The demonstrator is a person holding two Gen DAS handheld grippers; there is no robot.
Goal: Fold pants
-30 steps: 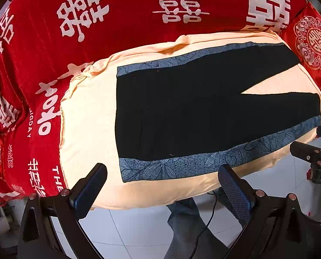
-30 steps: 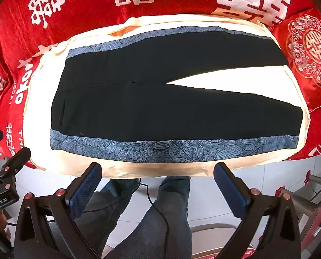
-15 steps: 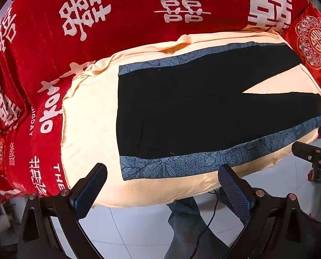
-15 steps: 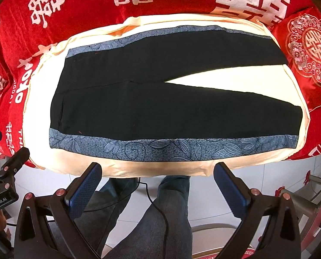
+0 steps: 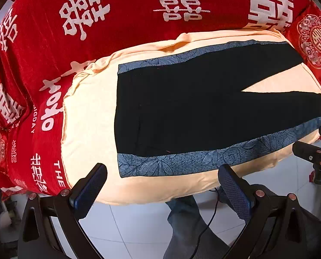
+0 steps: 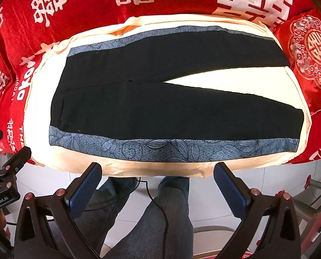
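Observation:
Black pants (image 5: 193, 112) with blue-grey floral side stripes lie flat and unfolded on a cream cloth (image 5: 89, 116), waistband to the left, legs spread in a V to the right. They also show in the right wrist view (image 6: 160, 108). My left gripper (image 5: 160, 183) is open and empty, held off the cloth's near edge by the waistband corner. My right gripper (image 6: 158, 181) is open and empty, off the near edge by the middle of the near leg's stripe (image 6: 171, 149).
The cream cloth (image 6: 41, 99) covers a surface draped in red fabric (image 5: 139, 21) with white characters. A red embroidered cushion (image 6: 311, 49) sits at the far right. White tiled floor (image 5: 139, 226) and the person's legs (image 6: 164, 215) are below.
Both grippers have drifted slightly, so the pants sit a little higher in both views. The jaws stay open and the pants have not moved.

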